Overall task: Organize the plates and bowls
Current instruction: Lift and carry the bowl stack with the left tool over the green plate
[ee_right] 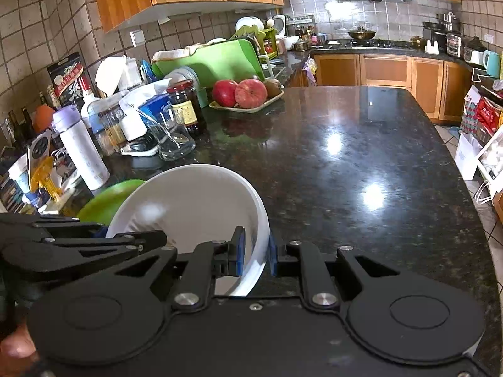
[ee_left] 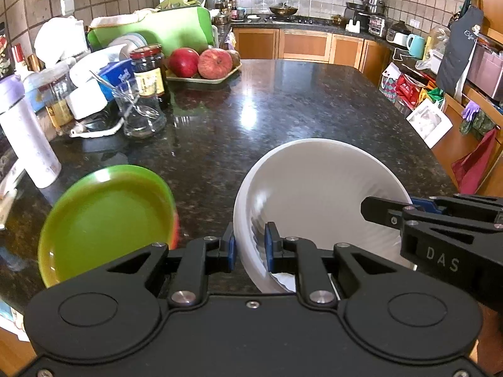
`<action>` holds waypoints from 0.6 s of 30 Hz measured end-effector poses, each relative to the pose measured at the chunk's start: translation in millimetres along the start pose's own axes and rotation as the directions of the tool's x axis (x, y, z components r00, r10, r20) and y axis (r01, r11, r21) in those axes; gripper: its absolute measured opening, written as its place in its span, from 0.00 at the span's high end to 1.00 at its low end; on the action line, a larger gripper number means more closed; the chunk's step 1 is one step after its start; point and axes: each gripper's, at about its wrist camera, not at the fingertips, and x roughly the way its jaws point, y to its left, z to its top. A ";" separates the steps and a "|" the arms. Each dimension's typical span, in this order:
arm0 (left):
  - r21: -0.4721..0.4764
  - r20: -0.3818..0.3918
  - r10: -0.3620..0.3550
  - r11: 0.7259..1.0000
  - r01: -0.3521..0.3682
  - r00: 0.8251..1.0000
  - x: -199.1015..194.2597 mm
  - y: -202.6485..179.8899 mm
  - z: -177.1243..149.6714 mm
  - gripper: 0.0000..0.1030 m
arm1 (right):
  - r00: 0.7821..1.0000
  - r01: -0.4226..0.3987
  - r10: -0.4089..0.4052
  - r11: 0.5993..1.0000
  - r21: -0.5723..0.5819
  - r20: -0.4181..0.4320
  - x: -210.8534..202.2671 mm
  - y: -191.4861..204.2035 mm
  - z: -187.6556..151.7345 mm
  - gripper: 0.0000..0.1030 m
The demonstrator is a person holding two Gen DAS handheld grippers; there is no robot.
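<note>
While I'm looking along my left gripper [ee_left: 250,246], its blue pads are clamping the near-left rim of the white bowl [ee_left: 320,194], one pad inside the wall and one outside. My right gripper [ee_left: 386,212] is reaching in from the right and biting the opposite rim, so I'm carrying the bowl between both. A green plate [ee_left: 103,220] is sitting just beside the bowl on the left, apart from it, with an orange edge peeking from under it, maybe a second dish; I can't tell. Nothing is stacked yet, so I'm judging the sorting is at an early stage: the bowl is in the air and needs a place, and the plate is waiting.

Ahead, the dark granite countertop [ee_left: 283,110] is lying bare right out to its far edge. The left side is crowded: a glass jar [ee_left: 141,116], a dark sauce jar [ee_left: 149,69], a white bottle [ee_left: 28,138], a tray of apples [ee_left: 204,77].

Switching to the right wrist view, my right gripper [ee_right: 254,253] is squeezing the bowl's [ee_right: 188,198] right rim, while the left gripper [ee_right: 103,235] is holding on from the left. The green plate [ee_right: 110,199] is showing behind the bowl. The countertop [ee_right: 361,163] is running wide open to the right, ending in a rounded edge with floor tiles beyond, so I'm favouring the middle.
</note>
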 end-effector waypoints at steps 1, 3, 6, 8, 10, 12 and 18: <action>0.006 0.001 -0.002 1.000 0.002 1.000 -2.0 6.0 1.1 0.78 | 1.000 0.002 -0.002 1.000 0.006 0.002 1.1 8.4 1.1 0.83; 0.020 0.007 -0.003 1.000 0.002 1.000 -6.7 19.8 1.9 0.78 | 1.000 0.004 -0.004 1.000 0.008 0.008 2.9 25.5 2.7 0.83; 0.035 0.015 -0.005 0.999 0.004 1.000 -13.2 41.4 2.7 0.78 | 1.000 0.007 -0.007 1.000 0.011 0.016 8.2 49.7 5.8 0.83; 0.044 0.019 0.002 0.999 -0.003 1.000 -15.8 55.3 3.6 0.78 | 1.000 0.006 -0.006 1.000 0.009 0.016 14.8 67.3 8.2 0.83; 0.051 0.019 0.010 0.999 -0.011 1.000 -18.0 69.1 3.0 0.77 | 1.000 0.009 -0.009 1.000 0.005 0.015 21.8 82.7 9.2 0.83; 0.047 0.012 0.012 0.999 -0.012 1.000 -19.0 83.5 2.5 0.77 | 1.000 0.011 -0.011 1.000 0.000 0.011 28.3 97.8 9.3 0.83; 0.032 -0.005 0.006 0.999 -0.006 1.000 -16.9 120.0 0.3 0.77 | 1.000 0.012 -0.012 1.000 -0.004 -0.011 49.0 133.0 9.9 0.83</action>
